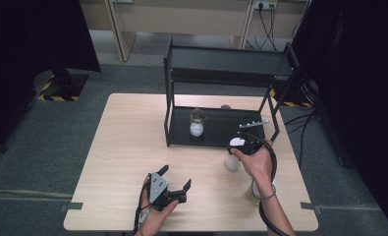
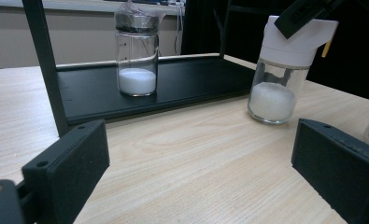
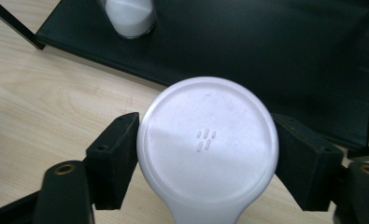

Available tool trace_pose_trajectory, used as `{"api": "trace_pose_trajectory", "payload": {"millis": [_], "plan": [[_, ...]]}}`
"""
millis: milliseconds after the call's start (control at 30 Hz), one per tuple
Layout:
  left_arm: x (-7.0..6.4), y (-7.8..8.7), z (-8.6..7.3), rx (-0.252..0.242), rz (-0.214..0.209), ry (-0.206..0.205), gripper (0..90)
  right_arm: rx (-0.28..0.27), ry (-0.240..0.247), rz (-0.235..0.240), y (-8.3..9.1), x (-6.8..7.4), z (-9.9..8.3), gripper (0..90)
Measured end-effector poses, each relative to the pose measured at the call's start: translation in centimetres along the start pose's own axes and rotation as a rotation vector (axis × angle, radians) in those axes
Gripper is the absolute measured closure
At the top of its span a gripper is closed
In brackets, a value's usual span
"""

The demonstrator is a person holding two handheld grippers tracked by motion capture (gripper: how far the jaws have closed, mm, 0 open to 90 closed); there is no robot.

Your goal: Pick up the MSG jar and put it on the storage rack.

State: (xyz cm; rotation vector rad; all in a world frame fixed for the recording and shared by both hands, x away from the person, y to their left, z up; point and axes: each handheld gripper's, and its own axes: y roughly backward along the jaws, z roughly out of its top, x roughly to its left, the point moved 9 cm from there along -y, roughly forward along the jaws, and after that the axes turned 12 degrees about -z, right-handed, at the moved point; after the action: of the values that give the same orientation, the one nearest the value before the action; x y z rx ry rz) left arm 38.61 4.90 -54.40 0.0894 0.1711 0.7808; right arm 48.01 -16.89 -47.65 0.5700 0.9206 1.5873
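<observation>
My right gripper (image 3: 205,149) is clamped on the white cap (image 3: 208,147) of a glass jar (image 2: 275,79), both pads pressed to the cap's sides from above. The jar stands on the desk (image 1: 127,147), just in front of the black rack (image 1: 226,98), toward the rack's right end. It's part full of white powder, which settles at the bottom. No label or brand on the glass that I can read. The only marking on the cap top is a small group of embossed short dashes, not letters.

My left gripper (image 1: 174,178) is at the near edge of the desk, jaws wide apart, holding nothing, resting low over bare wood. It's well apart from the jar.

A second jar (image 2: 136,51) sits on the rack's lower shelf, left of the held one. It has the same white powder in the bottom, a dark top wrapped in clear film, and faint print on the glass that's too small to read. Another container (image 1: 253,191) stands near my right wrist, mostly hidden by my hand, so I can't tell what it holds.
</observation>
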Motion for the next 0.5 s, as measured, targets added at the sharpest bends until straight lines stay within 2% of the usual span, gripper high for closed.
{"api": "trace_pose_trajectory", "payload": {"millis": [167, 300, 500], "plan": [[-0.01, -0.01, 0.0, 0.0, 0.0, 0.0, 3.6, 0.031, 0.012, -0.01, -0.43, 0.37, -0.36, 23.2], [0.0, -0.01, 0.0, 0.001, 0.0, 0.0, 3.6, 0.047, 0.03, -0.035, -0.6, 0.21, -0.39, 30.3], [0.0, 0.0, 0.0, 0.0, 0.0, 0.0, 3.6, 0.036, 0.023, -0.038, -0.59, 0.18, -0.4, 30.7]]}}
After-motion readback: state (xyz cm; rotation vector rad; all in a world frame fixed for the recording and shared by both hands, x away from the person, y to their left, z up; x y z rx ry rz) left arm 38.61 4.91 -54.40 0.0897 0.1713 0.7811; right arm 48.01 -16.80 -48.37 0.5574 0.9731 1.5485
